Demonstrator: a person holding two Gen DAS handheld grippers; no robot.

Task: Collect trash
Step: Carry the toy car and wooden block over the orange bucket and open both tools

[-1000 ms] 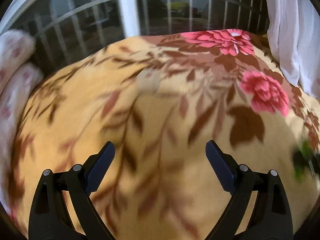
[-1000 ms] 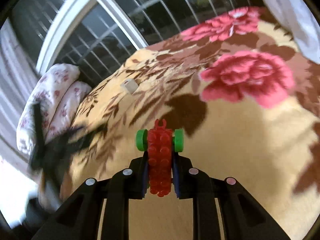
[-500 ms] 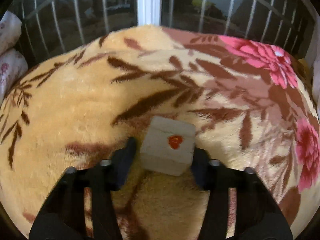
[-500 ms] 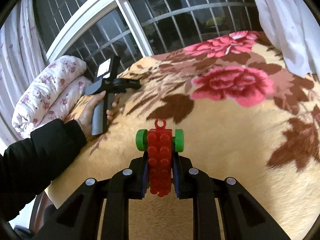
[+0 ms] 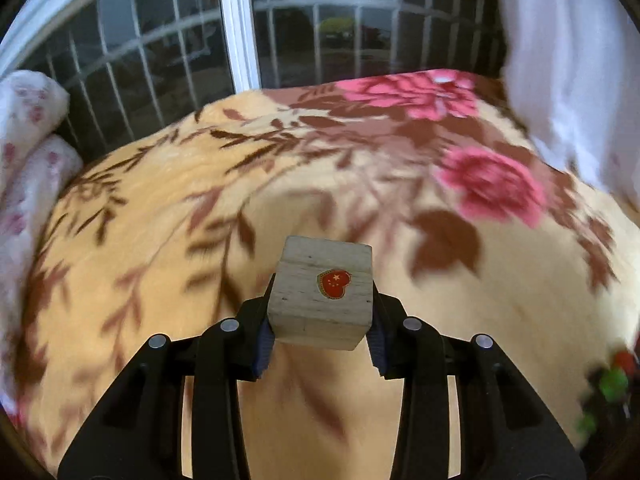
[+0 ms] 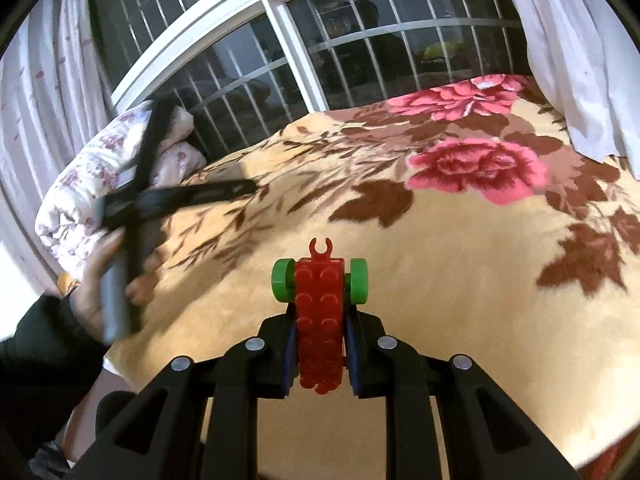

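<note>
while both claws are loaded, each carries a single piece clear of the bed: the left gripper (image 5: 320, 320) has its two black fingers with blue pads (image 5: 264, 340) pressed against opposite side faces of a pale square wooden block with a red heart sticker (image 5: 322, 294), so the block sits squarely between the jaws with its stickered face turned up toward the camera, a hold that looks secure because the flat wooden sides give the pads full contact. the right gripper (image 6: 319, 344) pinches a red studded plastic toy brick piece with green wheels (image 6: 319, 304) by its narrow body, wheels and a small hook clip poking out beyond the fingertips, probably gripped low so the wheels stay free of the jaws. under both lies a plush yellow blanket with brown leaves and pink roses (image 5: 500, 280), soft enough that pieces would sink a little, which may be why they are lifted off it rather than slid. blur in the left view suggests that hand is moving. farther out sit a rolled white floral quilt (image 6: 92, 184) at the left edge, a barred window (image 6: 340, 40) behind, and a white curtain (image 6: 568, 52) at right. no bin or bag shows in either view, so where these pieces go cannot be told; carrying them there seems the step in hand.
</note>
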